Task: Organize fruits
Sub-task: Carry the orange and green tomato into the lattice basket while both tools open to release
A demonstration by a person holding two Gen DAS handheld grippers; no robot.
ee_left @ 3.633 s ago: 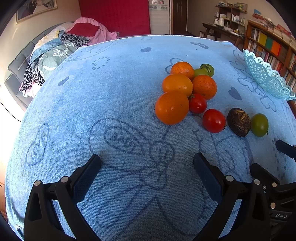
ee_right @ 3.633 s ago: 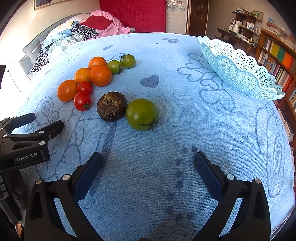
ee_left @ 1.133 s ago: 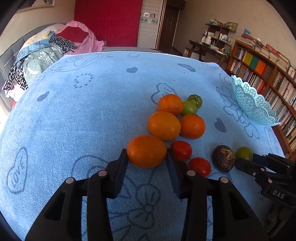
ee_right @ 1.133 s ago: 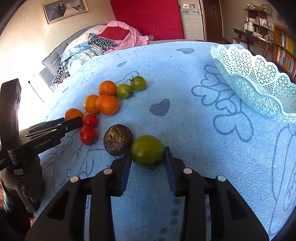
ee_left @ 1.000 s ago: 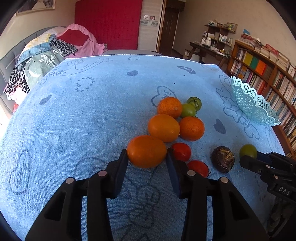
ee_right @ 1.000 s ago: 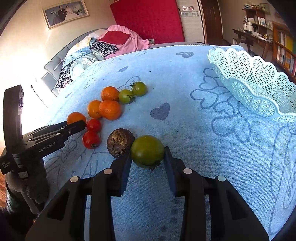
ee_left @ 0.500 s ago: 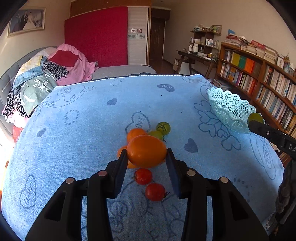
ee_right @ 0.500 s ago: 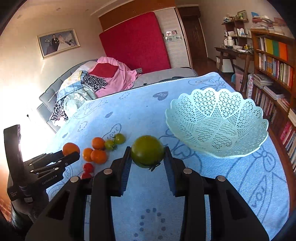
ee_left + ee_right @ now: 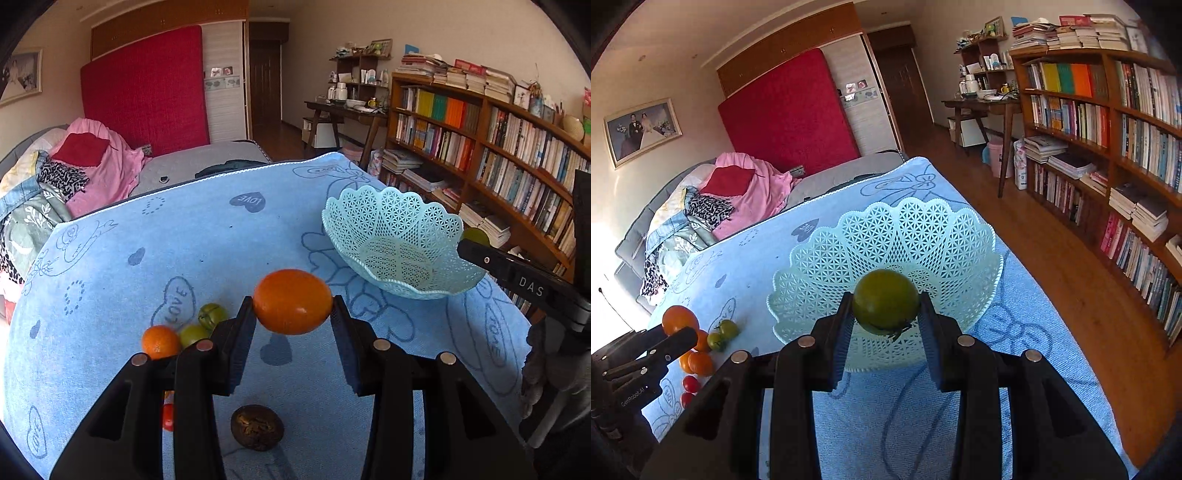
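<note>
Over basket [image 9: 886, 236] | R gripper [image 9: 885, 314] jaws opening, green tomato [image 9: 885, 301] between | L gripper [image 9: 293, 314] clamps orange [image 9: 293, 301]

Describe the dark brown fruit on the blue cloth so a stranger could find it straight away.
Start at the blue towel printed with hearts that covers the table, then look at its near edge, below the left gripper that holds an orange. The dark brown fruit lies there alone. It is the only wrinkled, dull, dark one; the fruits near it are smooth and orange, green or red.
</note>
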